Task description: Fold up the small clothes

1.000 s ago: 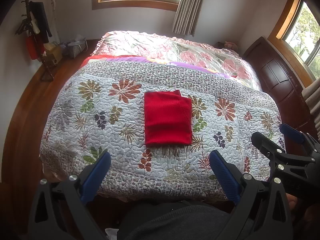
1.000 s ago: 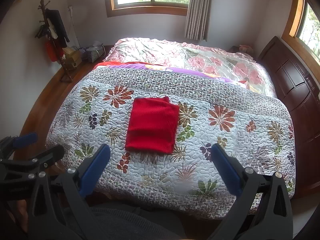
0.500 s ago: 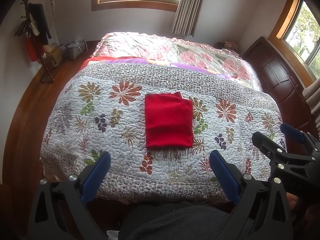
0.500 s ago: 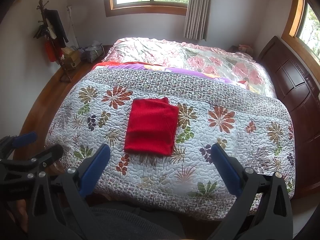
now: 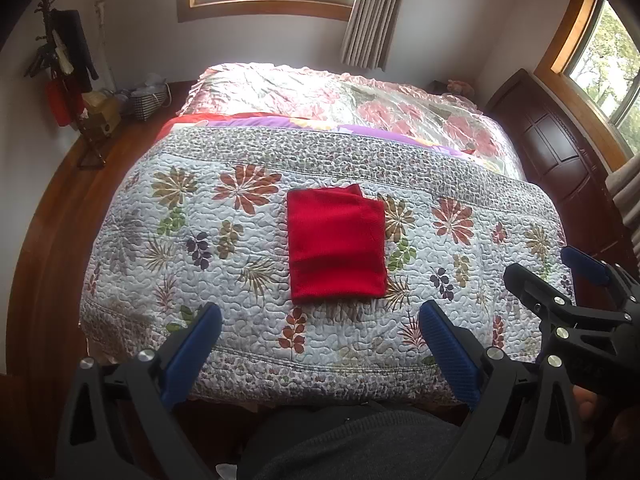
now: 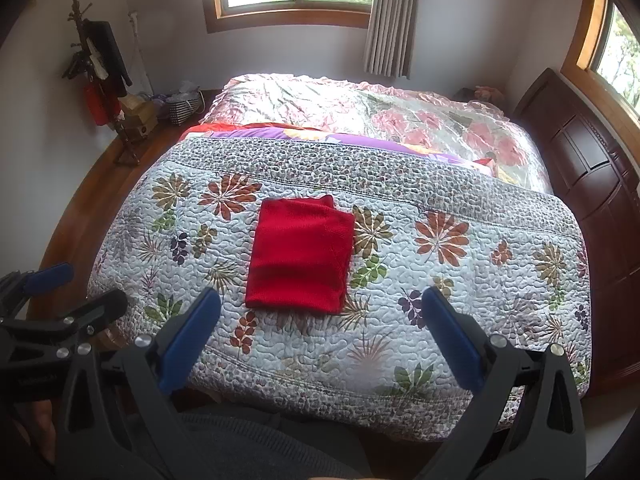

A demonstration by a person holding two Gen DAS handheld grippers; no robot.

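A red garment (image 5: 335, 245) (image 6: 300, 254) lies folded into a neat rectangle on the flowered quilt (image 5: 200, 208) (image 6: 460, 272), a small corner poking out at its far edge. My left gripper (image 5: 320, 320) hangs open above the quilt's near edge, well short of the cloth, nothing between its blue pads (image 5: 192, 354). My right gripper (image 6: 320, 308) is open too, held just as far back, and it shows at the right of the left wrist view as a black frame (image 5: 560, 312). The left gripper's frame (image 6: 60, 316) appears at the left of the right wrist view.
A pink flowered cover (image 5: 340, 100) fills the bed's far half. A dark wooden headboard (image 5: 560, 152) stands on the right, a coat stand (image 5: 64, 72) and a basket (image 5: 148, 98) by the left wall. Wooden floor (image 5: 52, 240) runs along the left. A person's grey clothing (image 5: 360, 440) is below.
Both grippers have drawn back slightly from the bed. The red garment has stayed in place and both grippers remain open.
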